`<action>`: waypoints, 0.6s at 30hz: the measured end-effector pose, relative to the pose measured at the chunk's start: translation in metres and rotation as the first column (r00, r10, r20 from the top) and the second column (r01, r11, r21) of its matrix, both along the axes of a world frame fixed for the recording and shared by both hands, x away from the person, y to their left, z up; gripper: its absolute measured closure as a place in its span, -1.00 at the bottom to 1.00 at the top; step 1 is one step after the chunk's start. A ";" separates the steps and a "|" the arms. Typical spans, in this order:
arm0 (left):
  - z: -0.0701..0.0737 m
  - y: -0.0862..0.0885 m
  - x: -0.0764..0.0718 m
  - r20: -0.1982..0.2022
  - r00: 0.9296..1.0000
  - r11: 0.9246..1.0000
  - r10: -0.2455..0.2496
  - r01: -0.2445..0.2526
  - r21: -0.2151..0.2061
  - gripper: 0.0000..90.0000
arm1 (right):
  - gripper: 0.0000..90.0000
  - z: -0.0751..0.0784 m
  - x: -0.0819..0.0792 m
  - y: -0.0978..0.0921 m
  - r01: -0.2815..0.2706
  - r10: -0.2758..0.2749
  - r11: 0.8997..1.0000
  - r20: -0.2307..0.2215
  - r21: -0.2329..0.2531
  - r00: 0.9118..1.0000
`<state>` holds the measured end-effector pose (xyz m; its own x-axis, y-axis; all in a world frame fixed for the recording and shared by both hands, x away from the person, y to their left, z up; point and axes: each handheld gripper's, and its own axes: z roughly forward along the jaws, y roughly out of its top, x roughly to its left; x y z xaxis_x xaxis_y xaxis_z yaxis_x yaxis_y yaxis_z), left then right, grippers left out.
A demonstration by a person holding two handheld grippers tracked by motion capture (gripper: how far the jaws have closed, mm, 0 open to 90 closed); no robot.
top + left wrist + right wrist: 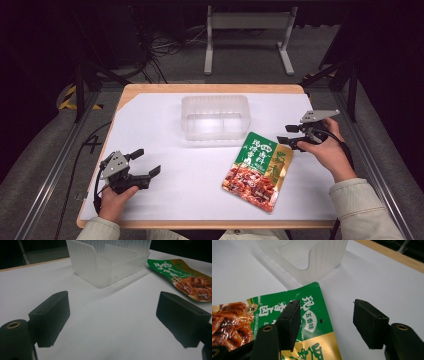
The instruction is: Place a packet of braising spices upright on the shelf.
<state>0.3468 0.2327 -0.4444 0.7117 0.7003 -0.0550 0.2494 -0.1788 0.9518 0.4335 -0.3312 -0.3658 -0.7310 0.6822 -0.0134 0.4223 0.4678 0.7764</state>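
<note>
High view: table (150, 120) with a white top carries one clear plastic container (215, 117) near the back centre and one snack pouch (259, 170), green and gold with a food photo, lying flat just in front-right of it, apart from its wall by a narrow gap. Left gripper (141, 162) sits at the front-left, well apart from both, jaws wide, nothing held. Right gripper (288, 135) is at the pouch's upper right edge, jaws open, nothing held.

Left gripper view: jaws spread wide over bare table. Container (107, 265) ahead, pouch (185, 277) off to the right. Container looks empty, with a divider inside.

Right gripper view: jaws open. One jaw sits over the pouch's (312, 315) green top edge, the other over bare table beside it. Cannot tell if either touches.

Judgement: likely step is gripping the pouch to move it into the container. To do it well, get the one jaw under the edge, pinch the sealed border and not the filled middle, and lift level so the pouch does not fold.

Count: one container, one pouch, two grippers.
</note>
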 end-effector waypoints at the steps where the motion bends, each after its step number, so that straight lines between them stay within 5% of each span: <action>1: 0.000 0.001 0.000 0.000 1.000 1.000 -0.001 0.001 0.002 -0.72 | -0.10 -0.001 0.001 0.001 -0.003 0.003 1.000 -0.016 -0.005 1.000; 11: 0.000 0.002 -0.001 -0.002 1.000 1.000 0.005 -0.005 0.001 -0.72 | -0.19 -0.021 0.009 0.002 0.035 -0.039 0.999 -0.155 -0.028 0.987; 18: 0.000 0.001 -0.001 -0.007 1.000 1.000 0.000 0.000 0.005 -0.72 | -0.29 -0.032 0.012 -0.001 0.040 -0.048 0.998 -0.199 -0.044 0.979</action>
<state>0.3458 0.2338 -0.4444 0.7114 0.7005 -0.0564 0.2556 -0.1831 0.9493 0.4455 -0.3327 -0.3979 -0.6907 0.7159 0.1017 0.5879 0.4740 0.6555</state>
